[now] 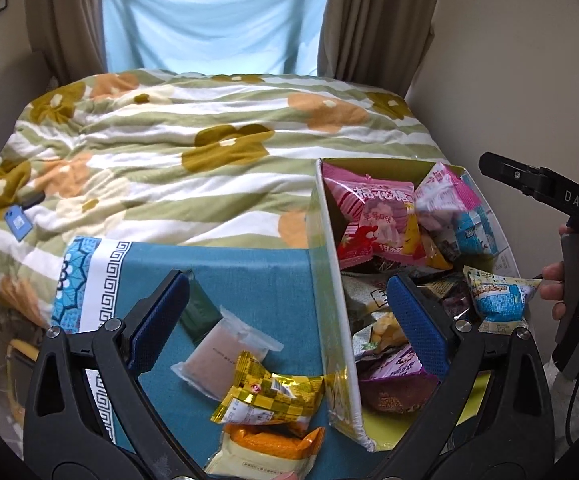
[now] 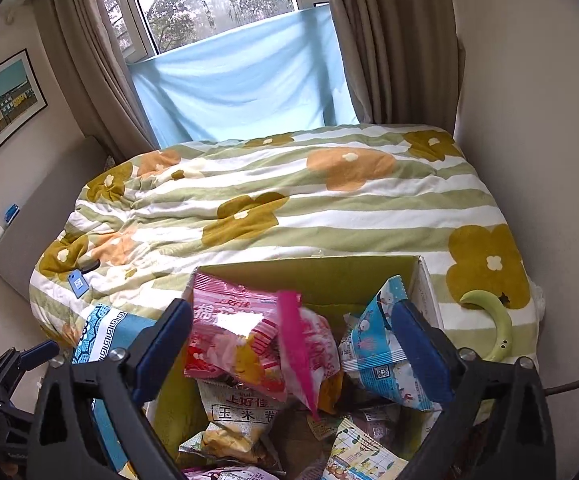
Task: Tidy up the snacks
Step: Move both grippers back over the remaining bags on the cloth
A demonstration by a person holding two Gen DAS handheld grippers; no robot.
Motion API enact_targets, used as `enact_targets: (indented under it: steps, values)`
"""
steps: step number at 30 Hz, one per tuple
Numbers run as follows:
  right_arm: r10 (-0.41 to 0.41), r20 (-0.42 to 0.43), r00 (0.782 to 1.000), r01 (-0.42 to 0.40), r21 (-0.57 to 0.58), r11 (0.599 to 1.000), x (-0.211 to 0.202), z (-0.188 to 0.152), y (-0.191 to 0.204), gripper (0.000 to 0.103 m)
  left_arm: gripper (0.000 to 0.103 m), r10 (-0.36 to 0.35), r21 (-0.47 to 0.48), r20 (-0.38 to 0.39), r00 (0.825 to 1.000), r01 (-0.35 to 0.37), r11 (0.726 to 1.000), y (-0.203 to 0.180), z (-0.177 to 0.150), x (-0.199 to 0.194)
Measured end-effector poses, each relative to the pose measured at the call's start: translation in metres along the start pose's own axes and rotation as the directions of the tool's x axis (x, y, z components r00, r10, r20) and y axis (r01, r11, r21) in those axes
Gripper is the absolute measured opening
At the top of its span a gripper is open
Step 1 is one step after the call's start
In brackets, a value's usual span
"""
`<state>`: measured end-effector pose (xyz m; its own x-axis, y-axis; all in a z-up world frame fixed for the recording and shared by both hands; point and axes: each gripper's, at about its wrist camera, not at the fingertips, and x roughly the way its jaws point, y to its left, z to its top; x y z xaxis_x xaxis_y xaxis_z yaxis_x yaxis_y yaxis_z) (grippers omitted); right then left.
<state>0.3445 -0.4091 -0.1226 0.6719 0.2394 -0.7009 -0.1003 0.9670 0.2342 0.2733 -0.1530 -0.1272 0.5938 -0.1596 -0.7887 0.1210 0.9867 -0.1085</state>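
Note:
A cardboard box full of snack packets stands at the right of a teal cloth. It holds a pink marshmallow bag and a blue packet. On the cloth lie a pale brown packet, a gold packet, an orange packet and a dark green packet. My left gripper is open, straddling the box's left wall. My right gripper is open above the box; a pink packet shows blurred between its fingers, beside a blue packet.
A bed with a flower-striped quilt lies behind the cloth, with a blue tag on it. A green curved object lies on the quilt at right. Walls stand close at right; curtains and a window are behind.

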Motion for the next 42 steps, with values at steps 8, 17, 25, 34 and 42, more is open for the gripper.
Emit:
enact_targets:
  steps: [8, 17, 25, 34, 42]
  values:
    - [-0.008, 0.021, 1.0, 0.008, -0.021, 1.0, -0.026, -0.013, 0.004, 0.1, 0.098, 0.02, -0.012, 0.046, 0.999, -0.019, 1.0, 0.005, -0.009, -0.028]
    - [0.036, 0.119, 0.992, -0.029, -0.062, 0.998, -0.073, -0.016, 0.022, 0.1, 0.099, 0.068, -0.058, 0.112, 0.991, -0.062, 0.996, 0.025, -0.031, -0.091]
    - [0.083, 0.149, 0.985, -0.071, -0.085, 0.994, -0.101, -0.037, 0.055, 0.1, 0.099, 0.069, -0.071, 0.129, 0.989, -0.06, 0.996, 0.045, -0.06, -0.121]
    - [0.026, 0.163, 0.986, -0.011, -0.092, 0.996, -0.122, -0.079, 0.099, 0.103, 0.099, -0.016, 0.03, 0.088, 0.996, 0.014, 0.999, 0.065, -0.084, -0.13]
    - [-0.049, 0.108, 0.993, 0.046, 0.03, 0.999, -0.124, -0.126, 0.134, 0.103, 0.098, -0.114, 0.118, -0.021, 0.993, 0.116, 0.986, 0.095, -0.118, -0.134]
